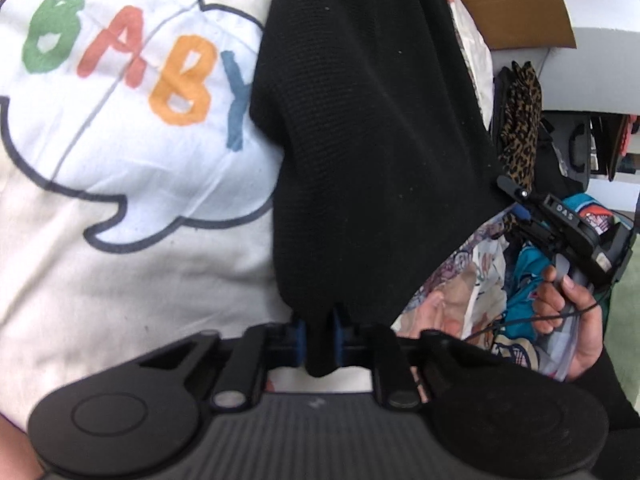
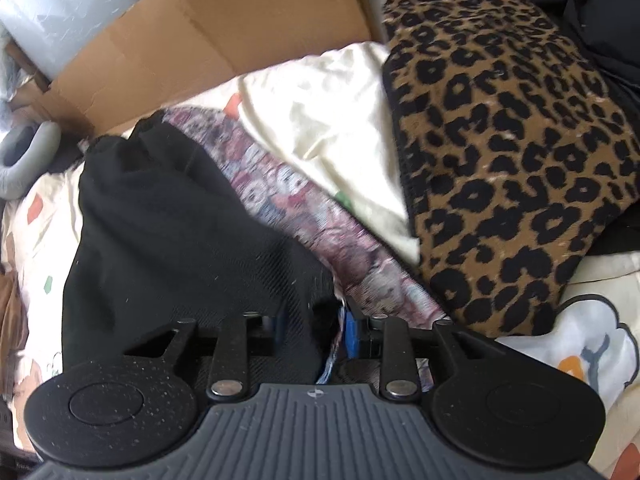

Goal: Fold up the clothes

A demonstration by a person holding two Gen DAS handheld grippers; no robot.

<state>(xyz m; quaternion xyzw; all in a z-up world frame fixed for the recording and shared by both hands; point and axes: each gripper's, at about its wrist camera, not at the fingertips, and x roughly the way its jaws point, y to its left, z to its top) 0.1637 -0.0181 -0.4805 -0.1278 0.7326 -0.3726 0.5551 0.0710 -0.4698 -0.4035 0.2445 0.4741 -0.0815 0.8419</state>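
Left tool [image 1: 320, 336] clamps the black garment [image 1: 360, 140]. Right tool [image 2: 312, 332] stands partly apart, black cloth apparently loose between its pads.

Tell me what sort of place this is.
Probably a lived-in room at home, used for sorting laundry: loose clothes piled together, such as a leopard-print garment and a black garment, on a cream "BABY" printed sheet, with a cardboard box behind.

A black knit garment [image 1: 360, 140] is pinched at one edge and draped loosely, rumpled, over a cream sheet printed "BABY" [image 1: 120, 264]; its other end [image 2: 192, 248] is spread beside a leopard-print garment [image 2: 500, 160].
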